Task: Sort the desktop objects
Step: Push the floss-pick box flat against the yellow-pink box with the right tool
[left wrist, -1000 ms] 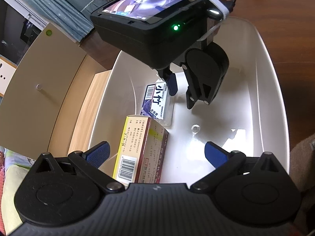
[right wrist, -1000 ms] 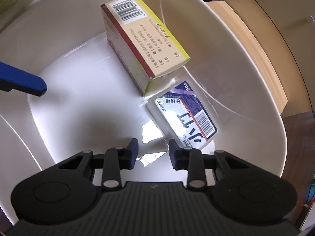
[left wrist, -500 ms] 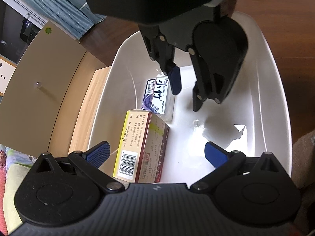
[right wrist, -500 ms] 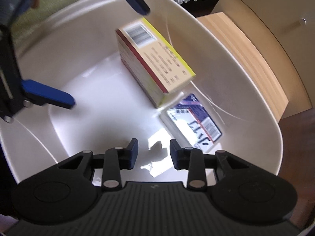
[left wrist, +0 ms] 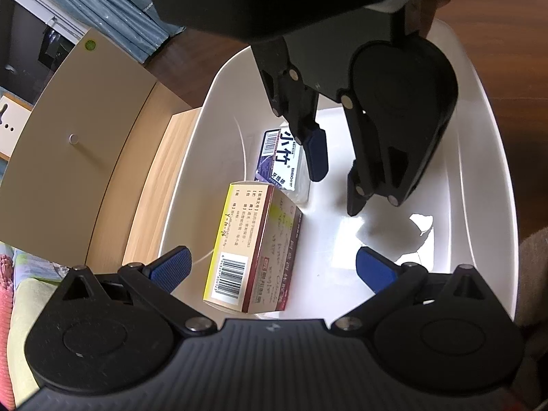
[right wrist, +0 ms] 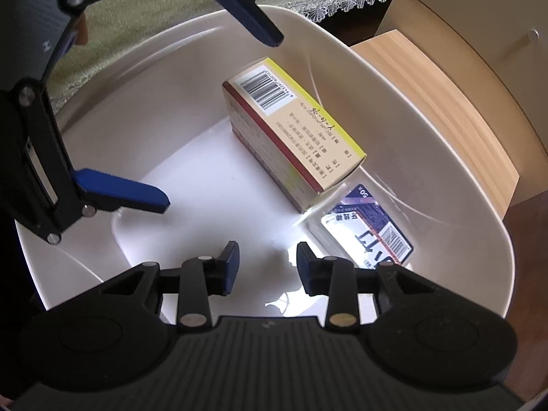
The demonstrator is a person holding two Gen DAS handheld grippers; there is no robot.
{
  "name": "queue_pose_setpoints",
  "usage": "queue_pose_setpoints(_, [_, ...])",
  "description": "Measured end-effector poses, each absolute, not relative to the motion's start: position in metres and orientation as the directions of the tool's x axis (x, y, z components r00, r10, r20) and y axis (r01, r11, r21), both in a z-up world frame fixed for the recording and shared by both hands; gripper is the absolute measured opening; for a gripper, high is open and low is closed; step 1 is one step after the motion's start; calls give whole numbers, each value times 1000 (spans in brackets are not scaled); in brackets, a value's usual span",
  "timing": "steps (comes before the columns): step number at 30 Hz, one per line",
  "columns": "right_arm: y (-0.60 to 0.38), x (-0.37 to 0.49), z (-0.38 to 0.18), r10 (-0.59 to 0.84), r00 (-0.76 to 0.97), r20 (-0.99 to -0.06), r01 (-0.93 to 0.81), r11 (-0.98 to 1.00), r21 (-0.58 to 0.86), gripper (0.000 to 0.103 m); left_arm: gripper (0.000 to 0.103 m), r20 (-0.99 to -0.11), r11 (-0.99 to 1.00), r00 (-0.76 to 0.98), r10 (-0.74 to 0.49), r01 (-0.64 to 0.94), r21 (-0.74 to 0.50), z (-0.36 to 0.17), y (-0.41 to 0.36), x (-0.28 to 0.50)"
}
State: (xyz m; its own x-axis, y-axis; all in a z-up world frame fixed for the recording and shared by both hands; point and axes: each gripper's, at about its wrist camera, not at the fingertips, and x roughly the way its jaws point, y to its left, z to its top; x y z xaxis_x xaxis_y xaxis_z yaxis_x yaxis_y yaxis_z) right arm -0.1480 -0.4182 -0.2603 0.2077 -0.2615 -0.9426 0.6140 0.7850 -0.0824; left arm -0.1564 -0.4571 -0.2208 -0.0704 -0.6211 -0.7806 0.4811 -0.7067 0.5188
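A white plastic bin [left wrist: 479,171] holds a yellow and red medicine box [left wrist: 253,250] and, beside it, a flat blue and white pack [left wrist: 281,161]. My left gripper [left wrist: 272,269] hangs wide open over the near end of the bin, with the box below its fingers. My right gripper [left wrist: 337,178] hovers above the pack, its jaws a small gap apart and empty. In the right wrist view the box [right wrist: 291,130] leans against the bin [right wrist: 428,137] wall. There the pack [right wrist: 373,236] lies just right of the right gripper [right wrist: 267,263]. The left gripper [right wrist: 219,120] spreads across from it.
A light wooden cabinet [left wrist: 85,137] stands against the bin's left side, with blue curtains [left wrist: 102,10] beyond it. The bin sits on a dark brown tabletop [left wrist: 496,0]. A green cloth with a lace edge [right wrist: 171,17] lies past the bin's far rim.
My right gripper has lifted up and back from the bin floor, away from the pack. The box and the pack lie where they were. The left gripper has stayed open.
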Motion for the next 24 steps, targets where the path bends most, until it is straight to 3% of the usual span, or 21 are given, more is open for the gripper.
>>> queue_pose_setpoints(24, [-424, -150, -258, -298, 247, -922, 662, 747, -64, 38, 103, -768, -690, -70, -636, 498, 526, -150, -344, -210])
